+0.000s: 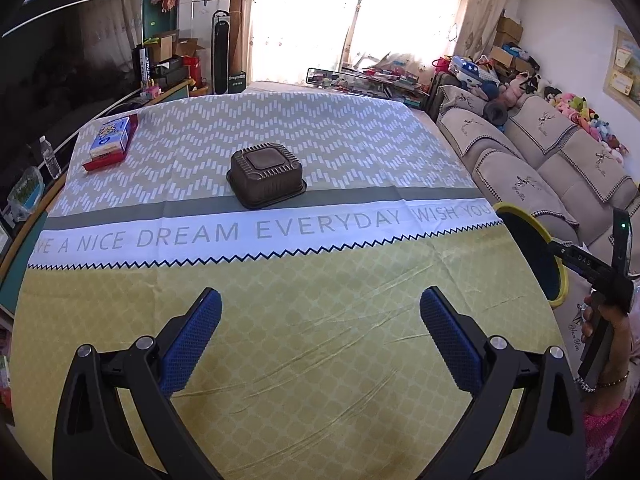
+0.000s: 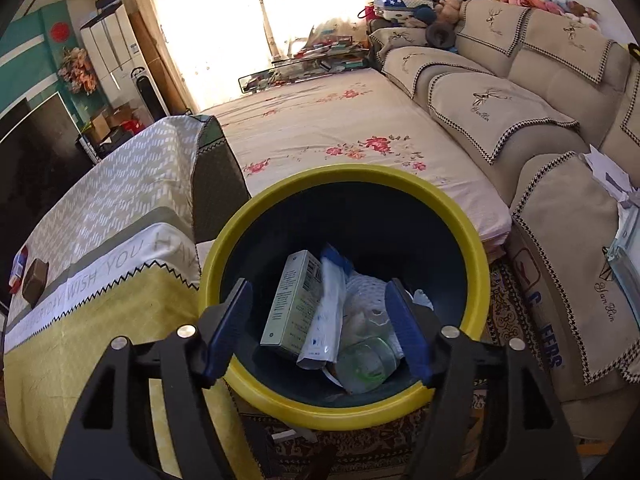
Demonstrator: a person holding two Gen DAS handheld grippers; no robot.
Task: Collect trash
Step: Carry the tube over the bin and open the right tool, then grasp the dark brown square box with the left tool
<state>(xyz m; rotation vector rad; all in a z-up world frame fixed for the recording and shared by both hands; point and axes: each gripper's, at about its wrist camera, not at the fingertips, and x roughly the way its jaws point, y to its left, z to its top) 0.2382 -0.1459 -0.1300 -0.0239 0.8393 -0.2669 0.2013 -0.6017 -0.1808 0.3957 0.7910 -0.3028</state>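
A dark brown plastic tray [image 1: 266,178] lies upside down on the table's cloth [image 1: 280,320], well beyond my left gripper [image 1: 320,312], which stands open and empty above the yellow part of the cloth. My right gripper [image 2: 320,320] hangs open over the yellow-rimmed dark bin [image 2: 476,236] beside the table. Nothing is between its fingers. Inside the bin lie a pale carton [image 2: 292,300], a white pouch [image 2: 326,312] and a clear plastic cup [image 2: 366,360]. The bin [image 1: 554,304] also shows at the table's right edge in the left wrist view, with a hand [image 1: 612,336] holding the right gripper there. The brown tray [image 2: 35,282] shows small at far left.
A blue and white box on a red one [image 1: 110,142] sits at the table's far left corner. A water bottle [image 1: 50,156] stands off the left edge. A beige sofa [image 2: 520,112] and a flowered mattress [image 2: 340,128] lie right of the table. A patterned rug [image 2: 504,304] is under the bin.
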